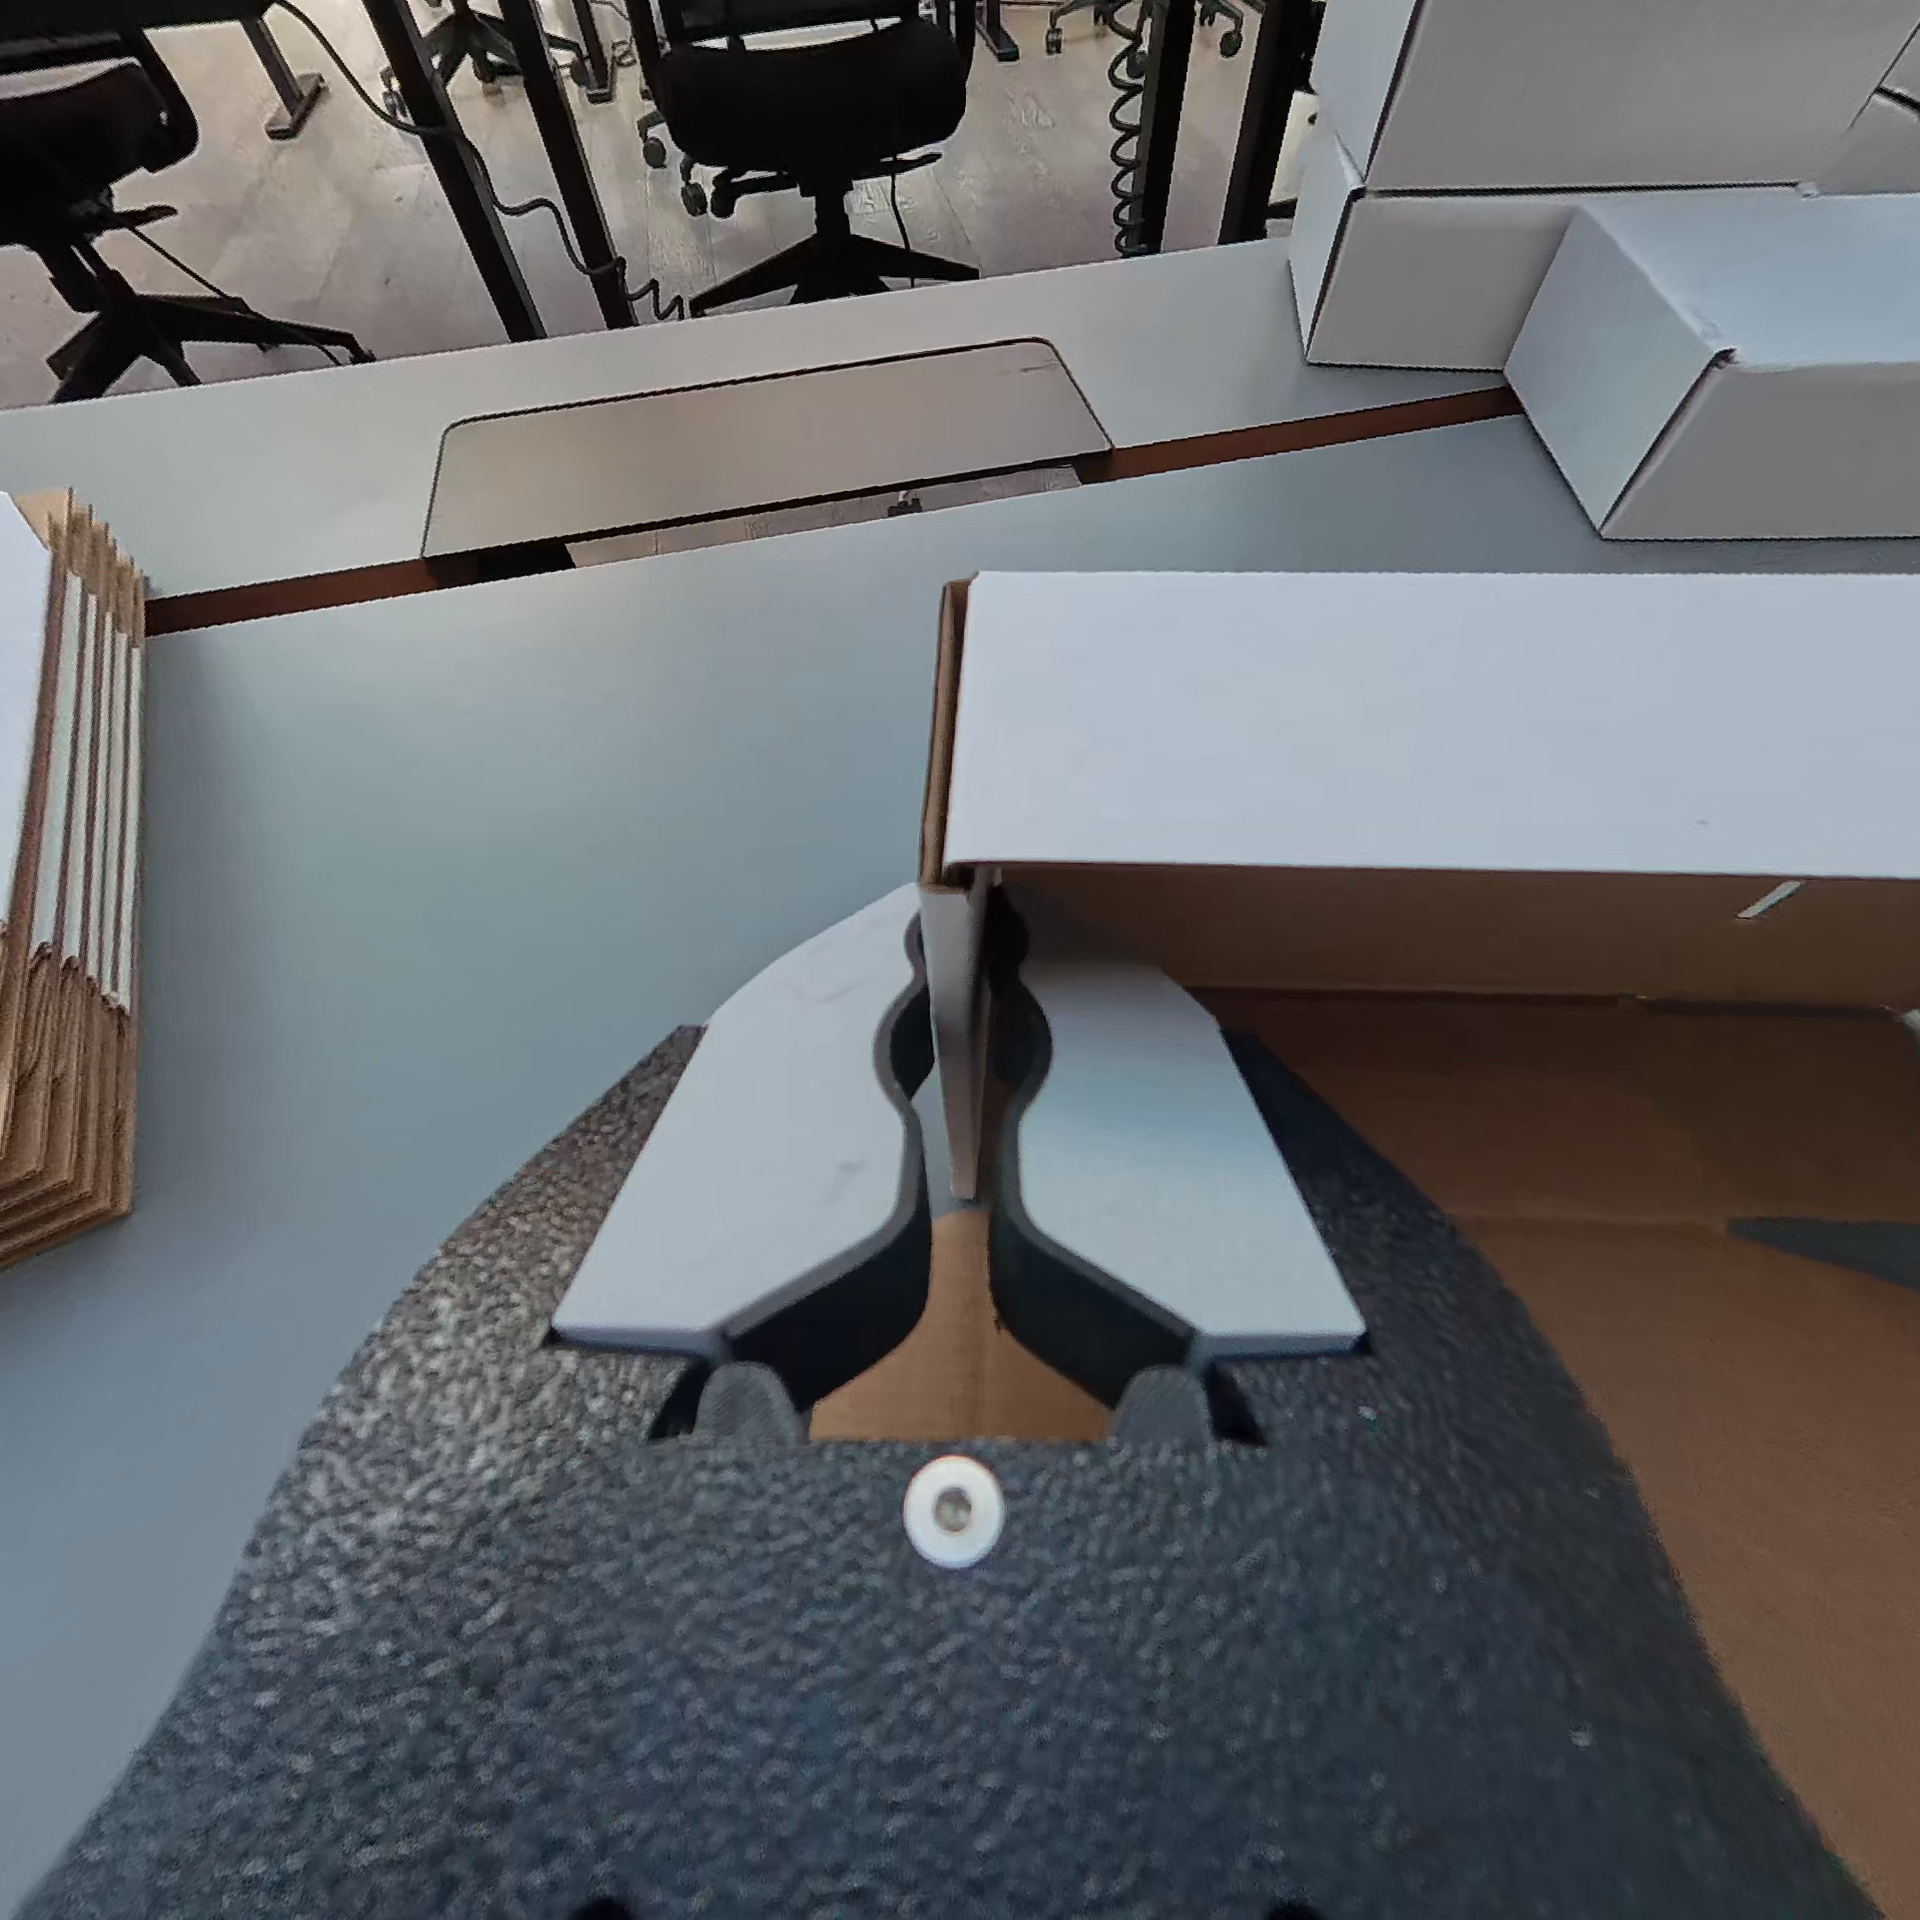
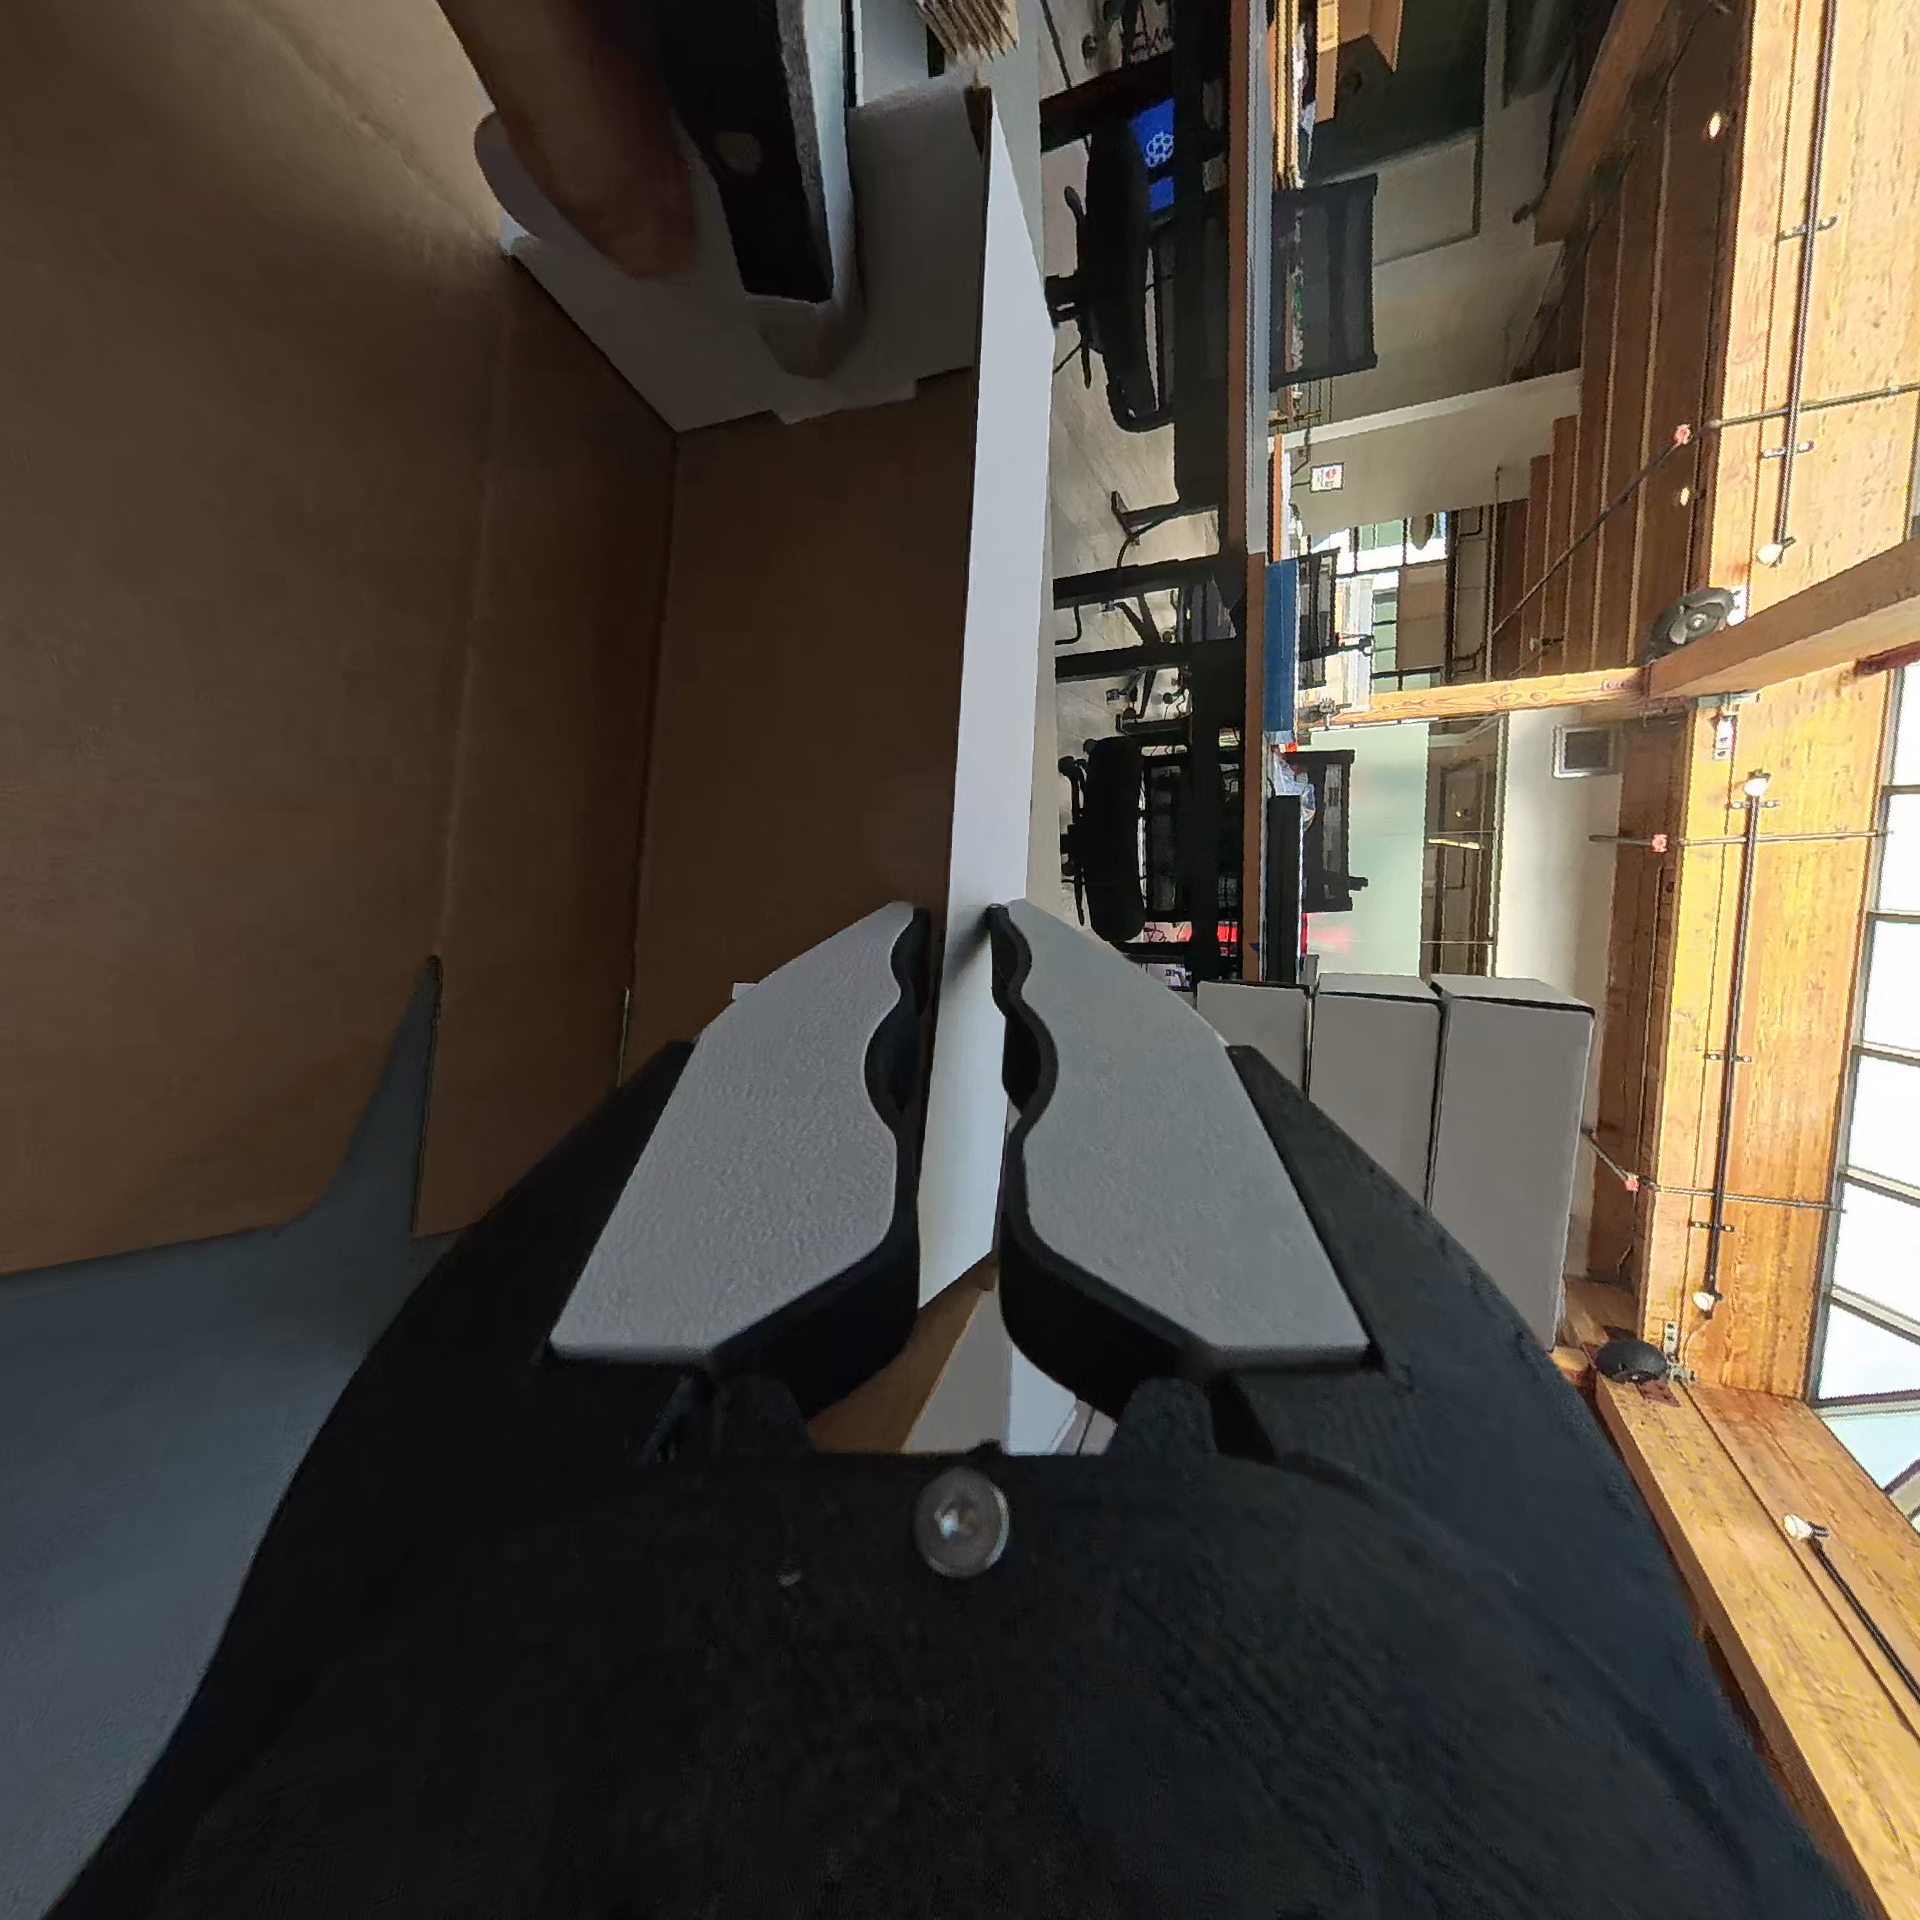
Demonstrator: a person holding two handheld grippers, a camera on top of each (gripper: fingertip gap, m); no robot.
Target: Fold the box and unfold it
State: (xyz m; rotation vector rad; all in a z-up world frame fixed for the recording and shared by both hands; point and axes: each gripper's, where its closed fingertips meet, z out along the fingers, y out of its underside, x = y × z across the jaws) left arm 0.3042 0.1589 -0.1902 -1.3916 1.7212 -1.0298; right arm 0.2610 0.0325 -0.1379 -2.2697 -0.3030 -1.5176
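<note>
The box (image 1: 1434,727) is white outside and brown inside, and lies partly folded on the grey table (image 1: 468,883). Its long wall stands upright over the flat brown base (image 1: 1558,1195). My left gripper (image 1: 961,935) is shut on the narrow white end flap (image 1: 961,1049) at the box's left corner. In the right wrist view, my right gripper (image 2: 961,920) is shut on the edge of the upright white wall (image 2: 1003,623), with the brown inside (image 2: 312,623) to its left. The left gripper (image 2: 769,208), with a hand on it, shows at the far corner.
A stack of flat cardboard blanks (image 1: 62,883) stands at the table's left edge. Several folded white boxes (image 1: 1714,364) sit at the back right, also in the right wrist view (image 2: 1455,1122). A cable flap (image 1: 758,447) lies in the table's far edge. Office chairs (image 1: 821,94) stand beyond.
</note>
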